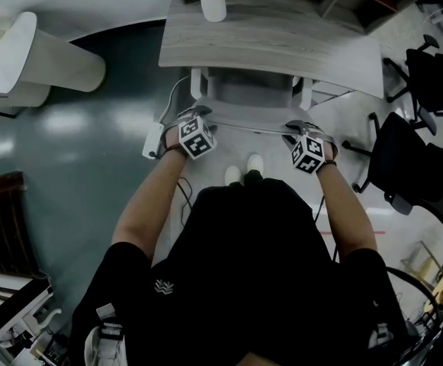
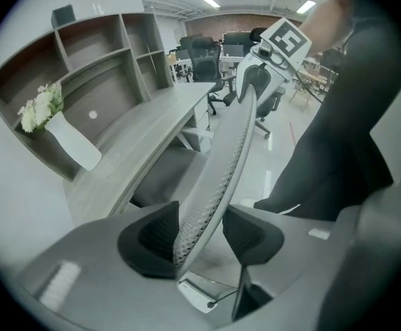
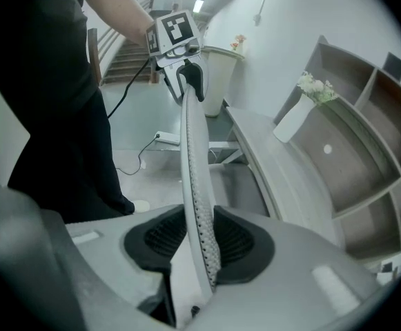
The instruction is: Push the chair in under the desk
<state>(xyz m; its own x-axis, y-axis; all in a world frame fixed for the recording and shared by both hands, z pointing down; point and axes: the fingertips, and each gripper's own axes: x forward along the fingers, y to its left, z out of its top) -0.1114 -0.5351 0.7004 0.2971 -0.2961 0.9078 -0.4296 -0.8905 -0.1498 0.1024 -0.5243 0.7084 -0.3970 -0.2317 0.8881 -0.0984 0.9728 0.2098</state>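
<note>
The grey mesh chair point(image 1: 245, 91) stands with its seat tucked under the grey wooden desk point(image 1: 282, 44), and its backrest top edge point(image 1: 248, 126) faces me. My left gripper point(image 1: 197, 120) is at the left end of that edge. In the left gripper view the backrest point(image 2: 228, 157) runs between the jaws of the left gripper point(image 2: 200, 229); it rests against one pad with a gap to the other, so the gripper is open. My right gripper point(image 1: 299, 134) is at the right end. In the right gripper view the right gripper point(image 3: 200, 236) has both pads pressed on the backrest point(image 3: 192, 157).
A white vase with flowers point(image 1: 213, 2) stands on the desk beside an open shelf unit point(image 2: 96, 67). Black office chairs point(image 1: 419, 151) crowd the right side. A white curved counter point(image 1: 30, 59) is at the left. A power strip with cable point(image 1: 152, 139) lies by the desk leg.
</note>
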